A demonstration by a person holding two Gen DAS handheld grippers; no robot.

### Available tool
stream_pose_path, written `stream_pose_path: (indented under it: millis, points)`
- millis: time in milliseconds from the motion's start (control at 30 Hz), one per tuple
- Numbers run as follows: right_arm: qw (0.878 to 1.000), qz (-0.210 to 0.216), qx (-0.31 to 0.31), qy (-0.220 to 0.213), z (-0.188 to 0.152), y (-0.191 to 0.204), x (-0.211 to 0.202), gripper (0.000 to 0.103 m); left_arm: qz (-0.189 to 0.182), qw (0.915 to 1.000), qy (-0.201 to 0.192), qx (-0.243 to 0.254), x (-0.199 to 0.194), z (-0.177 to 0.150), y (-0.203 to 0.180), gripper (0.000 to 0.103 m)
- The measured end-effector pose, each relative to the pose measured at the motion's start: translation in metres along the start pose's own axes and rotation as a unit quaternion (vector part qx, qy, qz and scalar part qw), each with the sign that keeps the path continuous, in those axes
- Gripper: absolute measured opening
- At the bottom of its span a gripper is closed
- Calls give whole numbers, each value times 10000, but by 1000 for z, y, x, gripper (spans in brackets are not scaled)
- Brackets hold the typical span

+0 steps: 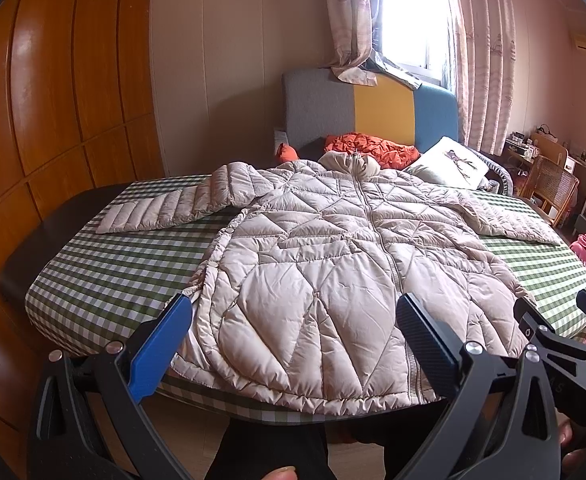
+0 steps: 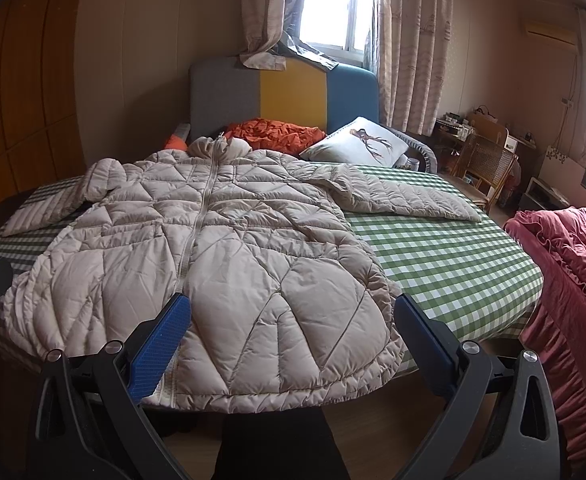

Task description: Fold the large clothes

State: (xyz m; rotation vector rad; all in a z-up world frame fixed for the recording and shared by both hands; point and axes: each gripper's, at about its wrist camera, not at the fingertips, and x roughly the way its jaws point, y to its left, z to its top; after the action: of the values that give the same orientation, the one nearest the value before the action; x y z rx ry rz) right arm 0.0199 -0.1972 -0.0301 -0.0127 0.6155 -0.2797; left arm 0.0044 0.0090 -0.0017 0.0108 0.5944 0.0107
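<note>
A long beige quilted down coat [image 1: 325, 264] lies face up on the green checked bed [image 1: 105, 276], zipped, both sleeves spread sideways, hem at the near edge. It also shows in the right wrist view [image 2: 233, 264]. My left gripper [image 1: 293, 332] is open and empty, held above the hem's left half. My right gripper [image 2: 291, 332] is open and empty above the hem's right half. The right gripper's body shows at the right edge of the left wrist view [image 1: 565, 344].
An orange garment [image 1: 369, 146] and a white pillow [image 1: 451, 162] lie at the headboard [image 1: 317, 108]. A wooden wardrobe [image 1: 53, 120] stands left. A red ruffled cover [image 2: 573, 280] sits right of the bed [image 2: 453, 256]. A wicker chair [image 2: 485, 164] and desk stand in the far right corner.
</note>
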Motion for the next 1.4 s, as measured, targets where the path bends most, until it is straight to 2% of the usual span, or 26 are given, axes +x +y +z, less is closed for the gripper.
stream_pose_path:
  millis: [200, 267, 333, 533, 567, 600, 733, 867, 1067, 1167, 1267, 1333, 1400]
  points:
    - [10000, 7, -34, 22, 1, 3, 1, 100, 1, 10000, 13, -31, 1, 1, 2, 101]
    - [10000, 45, -21, 72, 3, 2, 5, 100, -200, 9997, 88, -60, 6, 1, 4, 101]
    - [9993, 171, 180, 270, 5, -7, 15, 100, -459, 9986, 185, -184, 15, 4, 9, 101]
    - [9898, 292, 1060, 903, 19, -59, 69, 100, -464, 9974, 515, -202, 65, 29, 17, 101]
    - [9876, 269, 1194, 985, 21, -69, 81, 100, -378, 9977, 556, -128, 77, 34, 15, 101]
    - [9847, 281, 1335, 1088, 23, -80, 94, 100, -282, 9976, 625, -63, 90, 40, 13, 101]
    - [9673, 344, 2048, 1455, 30, -133, 153, 100, -461, 9957, 796, -137, 135, 58, 12, 101]
    - [9523, 50, 2625, 1556, 40, -191, 212, 98, -439, 9939, 1001, -135, 187, 72, 6, 101]
    - [9291, -367, 3364, 1492, 59, -277, 289, 86, -278, 9931, 1137, 89, 255, 93, -10, 101]
    - [9140, -529, 3753, 1450, 69, -317, 324, 79, -274, 9912, 1296, 37, 287, 102, -14, 101]
    - [8996, -765, 4071, 1387, 74, -350, 353, 72, -249, 9891, 1451, -26, 318, 109, -16, 101]
    - [8934, -954, 4177, 1348, 77, -367, 368, 71, -187, 9883, 1512, -15, 335, 113, -18, 101]
    - [8872, -1070, 4297, 1299, 79, -380, 382, 65, -209, 9866, 1620, -17, 353, 115, -20, 101]
